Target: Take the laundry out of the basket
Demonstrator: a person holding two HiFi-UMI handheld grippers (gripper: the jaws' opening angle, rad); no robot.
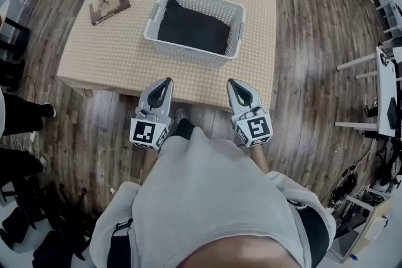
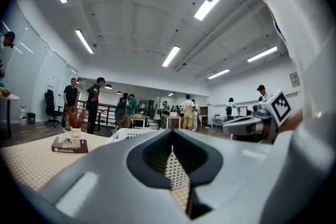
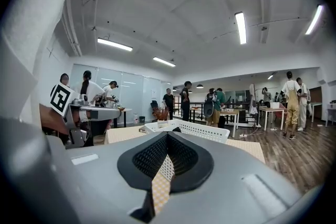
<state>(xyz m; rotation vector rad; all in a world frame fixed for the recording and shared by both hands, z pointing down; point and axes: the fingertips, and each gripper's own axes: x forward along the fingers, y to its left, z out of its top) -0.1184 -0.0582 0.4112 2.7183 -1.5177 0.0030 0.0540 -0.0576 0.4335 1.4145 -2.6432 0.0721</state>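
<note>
Fingers (image 1: 161,93) clenched empty (left gripper (image 1: 168,80), right gripper (image 1: 230,81) alike); unstarted, we next reach black cloth laundry (image 1: 191,27) in white plastic basket (image 1: 188,52).

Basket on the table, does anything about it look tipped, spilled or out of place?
Nothing stands out. The white basket stands upright on the table, with the dark laundry all inside and none hanging over the rim.
</note>
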